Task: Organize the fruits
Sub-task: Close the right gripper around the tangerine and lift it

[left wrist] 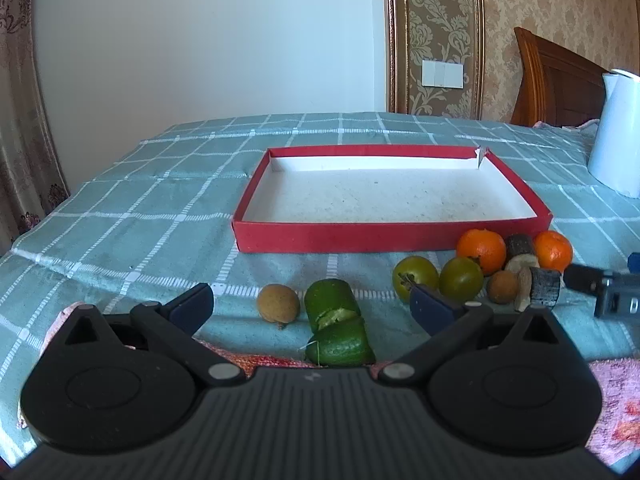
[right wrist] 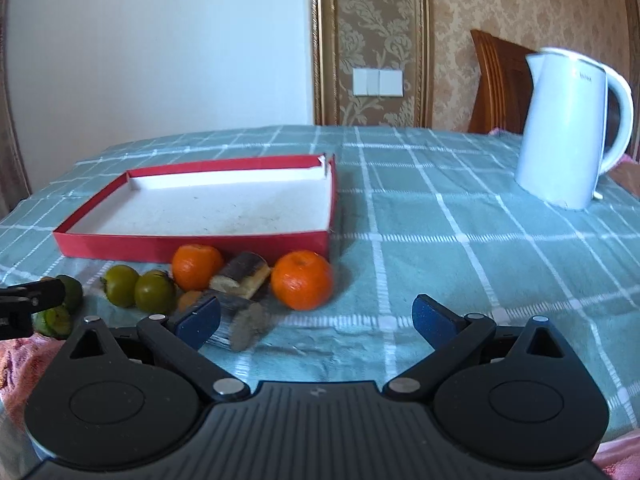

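Left wrist view: both hand-held grippers (left wrist: 312,304) (right wrist: 316,316) gape wide, empty, near fruits (left wrist: 480,250).

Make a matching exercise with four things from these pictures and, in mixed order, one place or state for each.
Things:
1. red box
2. white kettle
3. green fruit
4. left gripper

Places or states:
A. split open, on the cloth
B. jaws open, holding nothing
C. empty, behind the fruits
D. upright, at the far right

Pairs: 1-C, 2-D, 3-A, 4-B
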Action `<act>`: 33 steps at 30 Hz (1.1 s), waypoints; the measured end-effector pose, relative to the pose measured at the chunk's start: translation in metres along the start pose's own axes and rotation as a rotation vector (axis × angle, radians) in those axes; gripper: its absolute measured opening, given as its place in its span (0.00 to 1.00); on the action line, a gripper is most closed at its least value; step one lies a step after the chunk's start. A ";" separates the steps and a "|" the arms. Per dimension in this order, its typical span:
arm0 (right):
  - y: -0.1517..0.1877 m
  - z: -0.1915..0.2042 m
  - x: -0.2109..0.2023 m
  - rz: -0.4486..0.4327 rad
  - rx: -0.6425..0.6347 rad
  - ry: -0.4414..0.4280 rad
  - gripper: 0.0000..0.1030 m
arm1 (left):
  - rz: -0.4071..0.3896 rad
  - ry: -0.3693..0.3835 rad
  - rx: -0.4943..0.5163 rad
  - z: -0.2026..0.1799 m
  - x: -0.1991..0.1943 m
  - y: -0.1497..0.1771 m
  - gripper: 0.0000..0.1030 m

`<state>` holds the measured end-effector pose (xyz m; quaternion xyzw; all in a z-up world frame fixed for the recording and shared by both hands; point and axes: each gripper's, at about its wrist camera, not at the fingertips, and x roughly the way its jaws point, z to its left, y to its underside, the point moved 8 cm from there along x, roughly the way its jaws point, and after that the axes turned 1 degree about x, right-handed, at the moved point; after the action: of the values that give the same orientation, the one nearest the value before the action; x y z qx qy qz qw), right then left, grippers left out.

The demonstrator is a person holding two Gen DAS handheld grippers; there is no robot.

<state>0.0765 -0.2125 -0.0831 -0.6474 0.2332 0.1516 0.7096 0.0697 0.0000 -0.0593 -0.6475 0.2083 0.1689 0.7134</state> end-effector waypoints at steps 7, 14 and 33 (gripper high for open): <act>-0.014 -0.013 0.015 -0.009 0.016 0.053 0.95 | -0.005 0.012 0.010 -0.002 -0.001 -0.001 1.00; -0.018 -0.015 0.035 0.040 0.035 0.028 0.87 | 0.001 0.018 0.016 -0.003 0.003 0.000 1.00; -0.015 0.008 0.038 0.059 -0.010 -0.090 0.44 | 0.010 0.019 0.009 -0.002 0.011 0.003 1.00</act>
<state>0.1179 -0.2094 -0.0897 -0.6363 0.2193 0.2023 0.7114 0.0772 -0.0021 -0.0681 -0.6447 0.2191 0.1656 0.7134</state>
